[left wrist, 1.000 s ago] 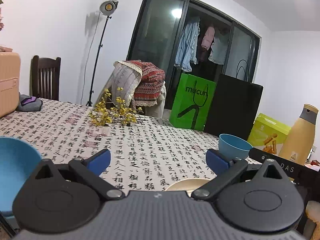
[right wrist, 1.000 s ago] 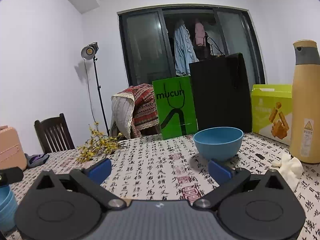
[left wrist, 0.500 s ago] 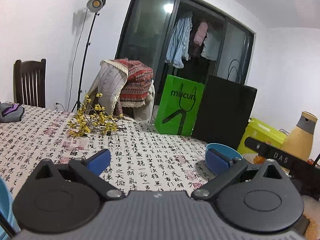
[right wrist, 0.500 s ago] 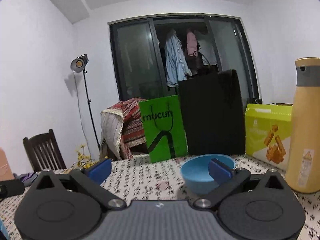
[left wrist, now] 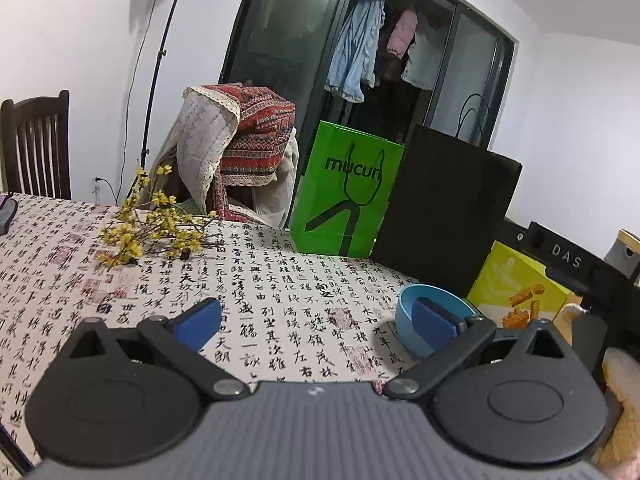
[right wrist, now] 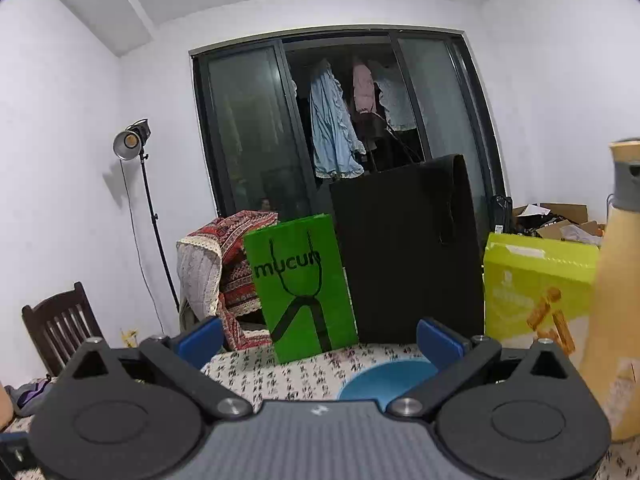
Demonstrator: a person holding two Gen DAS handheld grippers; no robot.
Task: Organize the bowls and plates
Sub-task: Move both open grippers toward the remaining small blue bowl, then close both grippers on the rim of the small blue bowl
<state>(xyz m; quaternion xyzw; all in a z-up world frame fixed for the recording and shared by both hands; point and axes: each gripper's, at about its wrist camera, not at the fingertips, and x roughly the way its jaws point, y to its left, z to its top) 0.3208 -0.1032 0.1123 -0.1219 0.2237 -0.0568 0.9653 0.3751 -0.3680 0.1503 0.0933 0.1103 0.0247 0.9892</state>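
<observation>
Blue bowl: it sits upright on the table's printed cloth, in front of the black bag and just left of the yellow-green box; your right wrist view shows only its rim and inside low down, behind the gripper body.
Left gripper: you hold it with the jaws spread wide and nothing between them; its right pad overlaps the bowl in view, but contact can't be told.
Right gripper: your jaws are wide apart and empty here too, above the bowl.
Green bag: stands on the cloth beside the black bag.
Yellow-green box: right of the bowl.
Tan bottle: at the right edge.
Yellow flowers: lying on the cloth, well left of the bowl.
</observation>
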